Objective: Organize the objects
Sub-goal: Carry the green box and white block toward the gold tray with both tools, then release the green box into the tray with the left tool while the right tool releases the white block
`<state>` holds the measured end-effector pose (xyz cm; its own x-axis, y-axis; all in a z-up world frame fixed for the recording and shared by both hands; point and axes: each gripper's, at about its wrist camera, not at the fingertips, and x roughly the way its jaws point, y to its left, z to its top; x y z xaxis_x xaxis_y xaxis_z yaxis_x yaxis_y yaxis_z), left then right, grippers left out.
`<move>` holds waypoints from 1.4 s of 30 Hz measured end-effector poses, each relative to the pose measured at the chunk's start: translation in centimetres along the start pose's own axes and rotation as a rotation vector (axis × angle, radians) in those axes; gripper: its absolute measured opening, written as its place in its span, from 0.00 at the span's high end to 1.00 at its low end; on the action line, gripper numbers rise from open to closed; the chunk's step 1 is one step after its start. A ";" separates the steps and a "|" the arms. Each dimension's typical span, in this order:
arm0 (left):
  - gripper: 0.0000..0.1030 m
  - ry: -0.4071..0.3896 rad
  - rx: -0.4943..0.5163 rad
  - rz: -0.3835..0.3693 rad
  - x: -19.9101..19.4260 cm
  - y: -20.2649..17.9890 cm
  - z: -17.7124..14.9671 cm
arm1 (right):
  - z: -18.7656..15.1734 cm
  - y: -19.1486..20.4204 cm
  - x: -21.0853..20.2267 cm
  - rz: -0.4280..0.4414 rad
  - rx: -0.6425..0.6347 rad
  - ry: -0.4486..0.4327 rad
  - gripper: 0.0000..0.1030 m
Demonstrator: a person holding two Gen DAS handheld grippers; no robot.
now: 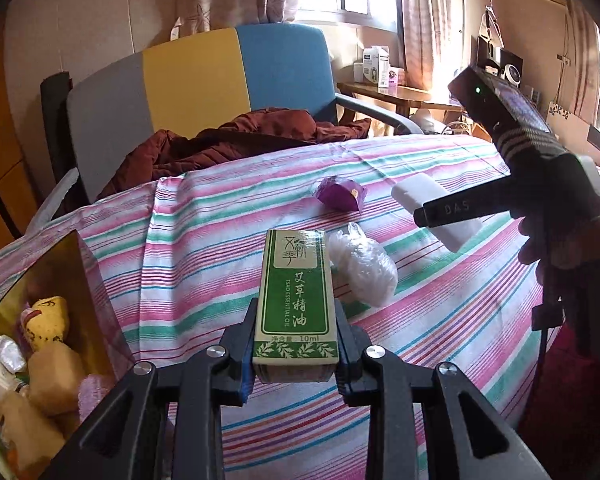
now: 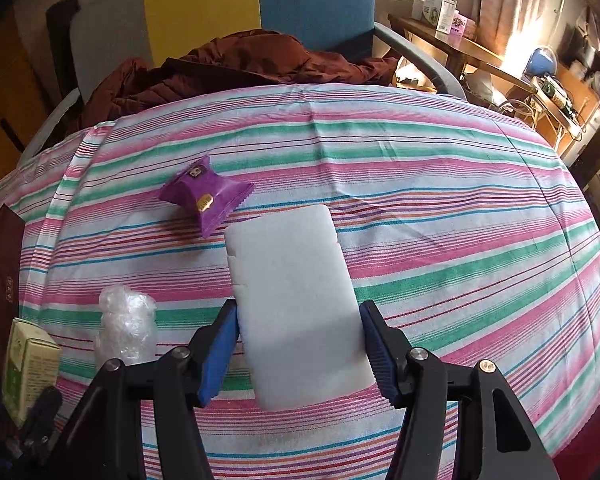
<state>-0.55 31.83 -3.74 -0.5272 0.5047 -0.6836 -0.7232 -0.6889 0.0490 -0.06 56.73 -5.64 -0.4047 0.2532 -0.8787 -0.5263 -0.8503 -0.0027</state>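
Observation:
My left gripper (image 1: pixel 296 320) is shut on a green essential-oil carton (image 1: pixel 294 292), held lengthwise above the striped cloth (image 1: pixel 204 240). The same carton shows at the left edge of the right wrist view (image 2: pixel 28 360). My right gripper (image 2: pixel 298 332) is shut on a white foam block (image 2: pixel 296 304), its blue pads (image 2: pixel 220 352) pressing both long sides. In the left wrist view one right finger (image 1: pixel 456 210) lies across that block (image 1: pixel 428 196). A purple snack packet (image 2: pixel 206 196) and a crumpled clear plastic bundle (image 2: pixel 126 326) lie on the cloth.
An open box with a gold lining (image 1: pixel 80 264) at the lower left holds several yellow and white items. A brown jacket (image 1: pixel 228 140) lies on a grey, yellow and blue chair (image 1: pixel 196 72) behind the table. A wooden side table (image 1: pixel 384 94) with cartons stands at the right.

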 end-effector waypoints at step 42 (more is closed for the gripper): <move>0.71 -0.022 -0.514 0.190 -12.8 23.4 -9.2 | -0.3 14.2 -9.8 0.214 -0.231 -0.230 0.41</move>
<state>-6.63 4.49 -0.56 -0.6405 0.3539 -0.6815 -0.3065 -0.9316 -0.1956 -3.33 42.09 2.77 -0.6577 0.1335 -0.7414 -0.2404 -0.9699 0.0386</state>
